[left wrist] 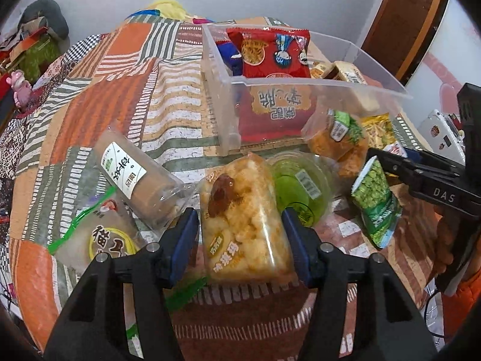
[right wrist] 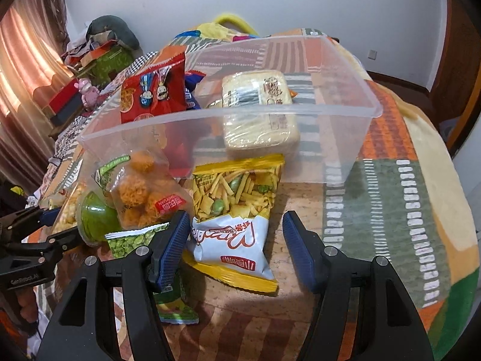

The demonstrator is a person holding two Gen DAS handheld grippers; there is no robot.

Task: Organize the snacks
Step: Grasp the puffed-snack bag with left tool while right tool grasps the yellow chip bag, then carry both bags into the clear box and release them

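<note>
My left gripper (left wrist: 240, 237) has its jaws around a clear pack of puffed yellow snack (left wrist: 240, 219), the blue pads touching both sides. A clear plastic bin (left wrist: 318, 82) beyond it holds a red snack bag (left wrist: 273, 51) and a pale noodle pack (right wrist: 258, 111). My right gripper (right wrist: 236, 246) is open over a yellow-and-white mixed-snack bag (right wrist: 237, 213) lying in front of the bin (right wrist: 228, 111). A green pea packet (left wrist: 375, 201) stands beside the right gripper's left finger. An orange fried-snack bag (right wrist: 141, 189) and a green tub (left wrist: 300, 186) lie between the grippers.
A brown roll pack (left wrist: 135, 177) and a white zip bag with green seal (left wrist: 99, 237) lie left of the left gripper on the patchwork bedspread (left wrist: 120, 96). Clutter and a pink toy (left wrist: 19, 85) sit at the far left. A wooden door (left wrist: 412, 21) is at the right.
</note>
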